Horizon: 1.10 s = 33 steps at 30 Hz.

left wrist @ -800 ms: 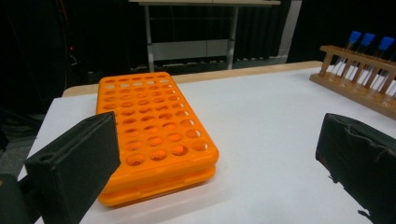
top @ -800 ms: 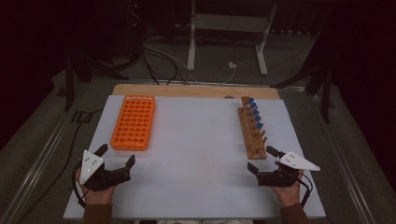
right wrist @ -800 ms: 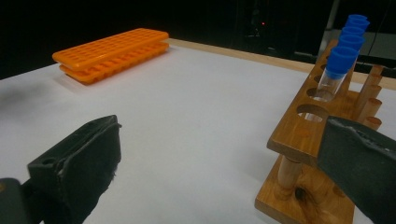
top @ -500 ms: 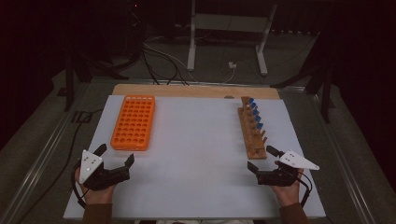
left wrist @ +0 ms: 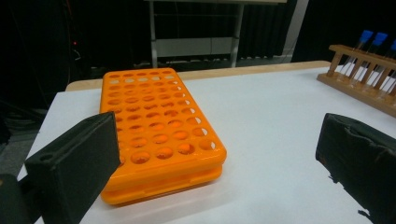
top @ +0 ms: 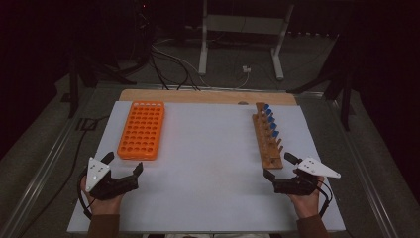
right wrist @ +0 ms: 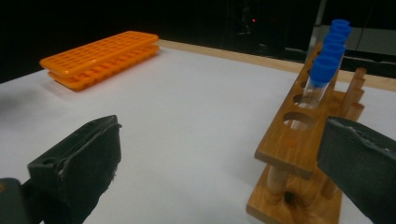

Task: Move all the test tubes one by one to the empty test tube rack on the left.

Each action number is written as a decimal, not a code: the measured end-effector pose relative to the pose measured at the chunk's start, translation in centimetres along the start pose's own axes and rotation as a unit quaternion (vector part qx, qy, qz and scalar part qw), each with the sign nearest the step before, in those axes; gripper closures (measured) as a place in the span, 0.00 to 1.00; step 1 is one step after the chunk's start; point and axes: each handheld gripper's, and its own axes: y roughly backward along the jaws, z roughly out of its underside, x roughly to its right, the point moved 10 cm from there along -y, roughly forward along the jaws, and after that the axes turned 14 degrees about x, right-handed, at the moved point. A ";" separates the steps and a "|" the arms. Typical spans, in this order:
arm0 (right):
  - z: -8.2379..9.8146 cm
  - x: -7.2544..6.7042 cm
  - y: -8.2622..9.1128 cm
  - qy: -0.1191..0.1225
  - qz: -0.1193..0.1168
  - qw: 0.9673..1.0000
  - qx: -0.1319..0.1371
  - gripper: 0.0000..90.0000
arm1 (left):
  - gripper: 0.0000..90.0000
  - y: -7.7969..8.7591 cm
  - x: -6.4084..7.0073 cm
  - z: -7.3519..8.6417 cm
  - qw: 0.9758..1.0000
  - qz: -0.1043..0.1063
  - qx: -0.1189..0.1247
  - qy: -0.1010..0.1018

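Left hand-held gripper [top: 121,168] lower left, released – orange rack [top: 142,130] just above it. Right hand-held gripper [top: 280,166] lower right, also released, empty – beside wooden rack [top: 268,140] w/ blue-capped tubes [top: 270,123] on desk [top: 208,163].

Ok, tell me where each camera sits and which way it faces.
High view: above the person's side, looking forward and down on the table; both hands, left gripper and right gripper show.
Left gripper view: between open jaws, facing the orange rack.
Right gripper view: between open jaws, facing the wooden rack and blue-capped tubes.
All three share both racks.
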 end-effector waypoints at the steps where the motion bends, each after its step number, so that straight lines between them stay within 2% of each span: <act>1: -0.1 0.1 -0.1 0.002 0.001 1.000 -0.002 0.00 | 0.01 0.0 0.0 0.1 1.000 -0.001 -0.002 0.001; 4: -0.5 0.3 -0.2 0.005 0.004 1.000 -0.004 0.00 | 0.01 -0.1 -0.2 0.1 1.000 -0.001 -0.001 0.005; 8: -1.2 1.1 -0.6 -0.009 0.006 1.000 0.001 0.00 | 0.01 -0.1 -0.1 0.1 1.000 -0.001 -0.001 0.004; 14: -1.9 2.6 -1.6 -0.011 0.025 1.000 -0.007 0.00 | 0.01 -0.3 0.1 0.2 1.000 0.003 -0.004 0.003; 19: -2.2 3.3 -2.7 -0.001 0.024 1.000 -0.018 0.00 | 0.01 -0.3 0.1 0.2 1.000 0.003 -0.003 0.004; 24: -2.3 3.9 -3.6 0.003 0.024 1.000 -0.020 0.00 | 0.01 -0.3 0.2 0.3 1.000 0.005 -0.003 0.005; 30: -1.9 5.4 -5.0 -0.012 0.034 0.999 -0.034 0.01 | 0.01 -0.3 0.3 0.3 1.000 0.006 -0.005 0.003; 33: -1.5 6.1 -5.4 -0.013 0.045 0.998 -0.042 0.07 | 0.01 -0.4 0.3 0.4 1.000 0.008 -0.006 0.002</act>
